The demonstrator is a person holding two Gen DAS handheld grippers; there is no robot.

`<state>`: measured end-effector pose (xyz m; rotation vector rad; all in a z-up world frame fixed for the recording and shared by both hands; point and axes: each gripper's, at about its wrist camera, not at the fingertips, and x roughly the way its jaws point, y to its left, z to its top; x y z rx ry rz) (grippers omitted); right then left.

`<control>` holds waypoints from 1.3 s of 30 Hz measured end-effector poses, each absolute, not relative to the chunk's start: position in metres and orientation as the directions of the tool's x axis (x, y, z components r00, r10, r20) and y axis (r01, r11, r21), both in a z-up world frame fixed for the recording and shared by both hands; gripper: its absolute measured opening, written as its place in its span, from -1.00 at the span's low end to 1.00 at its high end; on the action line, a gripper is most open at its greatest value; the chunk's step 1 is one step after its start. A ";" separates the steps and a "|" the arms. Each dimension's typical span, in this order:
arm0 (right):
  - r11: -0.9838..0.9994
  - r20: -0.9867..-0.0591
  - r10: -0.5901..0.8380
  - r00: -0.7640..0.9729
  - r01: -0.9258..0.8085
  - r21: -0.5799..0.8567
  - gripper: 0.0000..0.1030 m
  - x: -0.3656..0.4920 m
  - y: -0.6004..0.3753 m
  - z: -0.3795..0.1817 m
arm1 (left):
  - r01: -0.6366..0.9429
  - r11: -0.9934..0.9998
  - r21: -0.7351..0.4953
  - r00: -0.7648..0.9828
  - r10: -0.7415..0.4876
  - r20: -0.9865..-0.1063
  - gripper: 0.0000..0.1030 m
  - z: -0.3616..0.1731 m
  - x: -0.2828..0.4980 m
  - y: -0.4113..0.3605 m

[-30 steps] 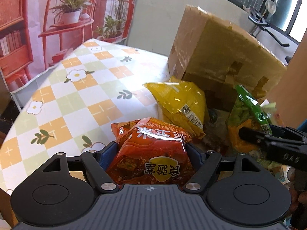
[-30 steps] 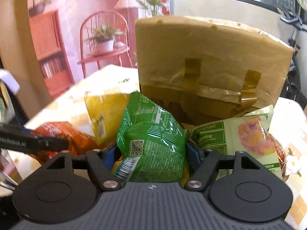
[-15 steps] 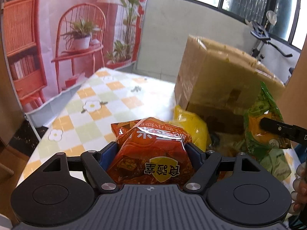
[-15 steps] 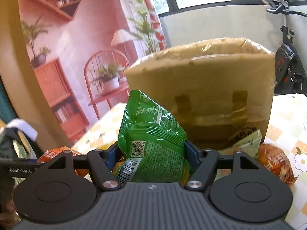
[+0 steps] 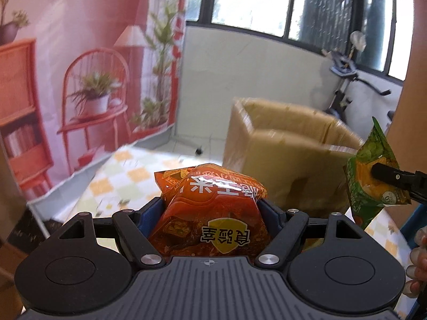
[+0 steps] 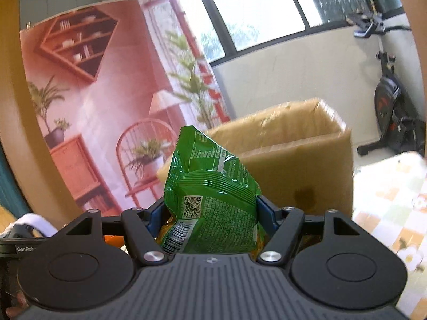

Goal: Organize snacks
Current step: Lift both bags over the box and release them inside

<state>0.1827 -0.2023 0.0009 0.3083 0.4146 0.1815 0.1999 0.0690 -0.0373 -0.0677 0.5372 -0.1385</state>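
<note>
My left gripper (image 5: 210, 208) is shut on an orange-red snack bag (image 5: 210, 213) and holds it in the air, level with the open top of a cardboard box (image 5: 288, 160). My right gripper (image 6: 210, 210) is shut on a green snack bag (image 6: 210, 194) and holds it up in front of the same box (image 6: 293, 165). In the left wrist view the green bag (image 5: 371, 176) and a right finger (image 5: 392, 177) show at the right edge, beside the box.
The table with its checked floral cloth (image 5: 120, 184) lies below, also seen at the right in the right wrist view (image 6: 389, 200). A pink printed backdrop (image 5: 80, 80) stands behind the table. An exercise bike (image 6: 392, 112) stands on the floor beyond.
Both grippers have risen with their bags from the snack pile on the table to about the height of the box's open top. The other snacks have dropped out of view.
</note>
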 end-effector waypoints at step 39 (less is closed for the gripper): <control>0.954 -0.438 0.038 0.898 0.097 0.282 0.52 0.347 -0.283 -0.007 | 0.342 0.940 0.017 0.790 -0.277 -0.546 0.57 -0.042 0.409 -0.059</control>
